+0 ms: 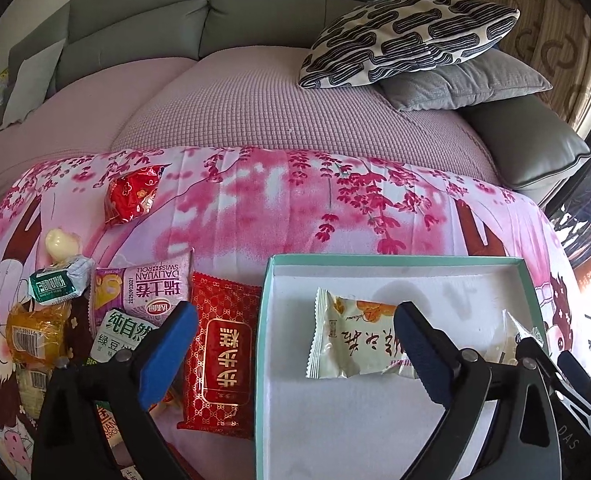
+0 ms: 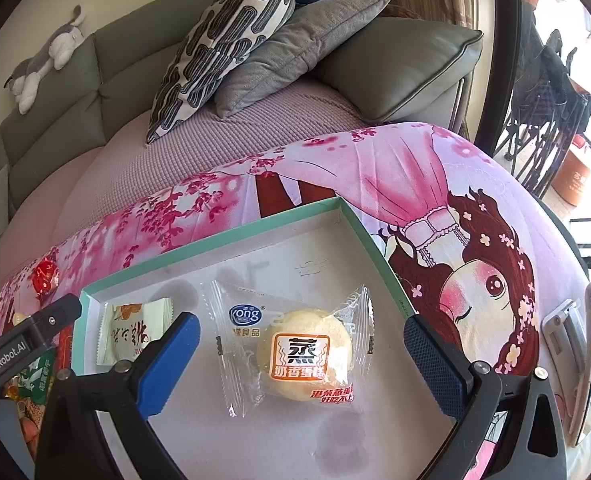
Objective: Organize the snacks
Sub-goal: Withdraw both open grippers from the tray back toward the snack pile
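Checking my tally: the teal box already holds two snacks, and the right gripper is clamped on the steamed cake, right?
Not clamped: in the right wrist view the right gripper is open, its jaws wide of the steamed cake, which lies loose in the teal box beside the cream pastry packet.

Bare floor of box (image 2: 223,440) around steamed cake (image 2: 305,356) and pastry packet (image 2: 135,330).

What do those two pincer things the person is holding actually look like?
Each hand-held gripper, left and right, is a black plastic fork with triangular cut-outs and small silver rivets. Its two fingers end in blue rubbery pads with a fine dotted texture. One body carries a white "GenRobot.AI" label. No cables or sleeves show.
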The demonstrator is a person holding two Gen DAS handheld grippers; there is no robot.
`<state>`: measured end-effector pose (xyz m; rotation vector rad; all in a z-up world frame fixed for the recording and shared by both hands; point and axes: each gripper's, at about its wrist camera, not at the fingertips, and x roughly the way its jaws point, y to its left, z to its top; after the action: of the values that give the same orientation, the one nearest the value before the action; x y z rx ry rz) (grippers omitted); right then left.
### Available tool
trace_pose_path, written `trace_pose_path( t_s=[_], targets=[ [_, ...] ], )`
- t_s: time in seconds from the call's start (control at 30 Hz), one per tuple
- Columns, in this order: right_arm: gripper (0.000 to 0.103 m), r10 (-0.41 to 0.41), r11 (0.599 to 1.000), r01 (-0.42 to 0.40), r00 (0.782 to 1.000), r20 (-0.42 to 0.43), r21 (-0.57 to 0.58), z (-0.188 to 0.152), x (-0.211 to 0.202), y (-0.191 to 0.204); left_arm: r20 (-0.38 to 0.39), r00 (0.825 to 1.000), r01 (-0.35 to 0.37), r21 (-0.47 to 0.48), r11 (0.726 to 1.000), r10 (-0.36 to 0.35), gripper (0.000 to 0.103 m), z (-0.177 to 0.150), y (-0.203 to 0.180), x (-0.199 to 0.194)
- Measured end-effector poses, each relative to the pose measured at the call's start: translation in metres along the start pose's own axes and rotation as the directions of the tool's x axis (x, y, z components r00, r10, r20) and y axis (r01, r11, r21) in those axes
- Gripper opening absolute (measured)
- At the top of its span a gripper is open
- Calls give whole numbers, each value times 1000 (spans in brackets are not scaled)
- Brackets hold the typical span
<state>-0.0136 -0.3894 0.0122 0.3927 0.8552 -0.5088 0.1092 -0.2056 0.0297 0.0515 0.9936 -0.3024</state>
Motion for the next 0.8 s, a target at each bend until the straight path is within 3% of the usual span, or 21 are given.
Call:
trace_pose_path(
  t_s=[0.33, 0.53, 0.8],
  targets=[
    [103, 14, 998, -15, 1000, -15, -61, -16, -15, 21, 29, 999, 28, 10, 1000, -28, 98, -6, 7, -20],
    [103, 41, 996, -44, 998, -37, -74, -32, -27, 36, 57, 998, -35, 10, 999, 34, 98, -14, 30, -37],
    [103, 91, 990, -97, 993, -70, -100, -58, -43, 63, 11, 996, -90, -64, 994, 91, 98, -41, 85, -48]
  ],
)
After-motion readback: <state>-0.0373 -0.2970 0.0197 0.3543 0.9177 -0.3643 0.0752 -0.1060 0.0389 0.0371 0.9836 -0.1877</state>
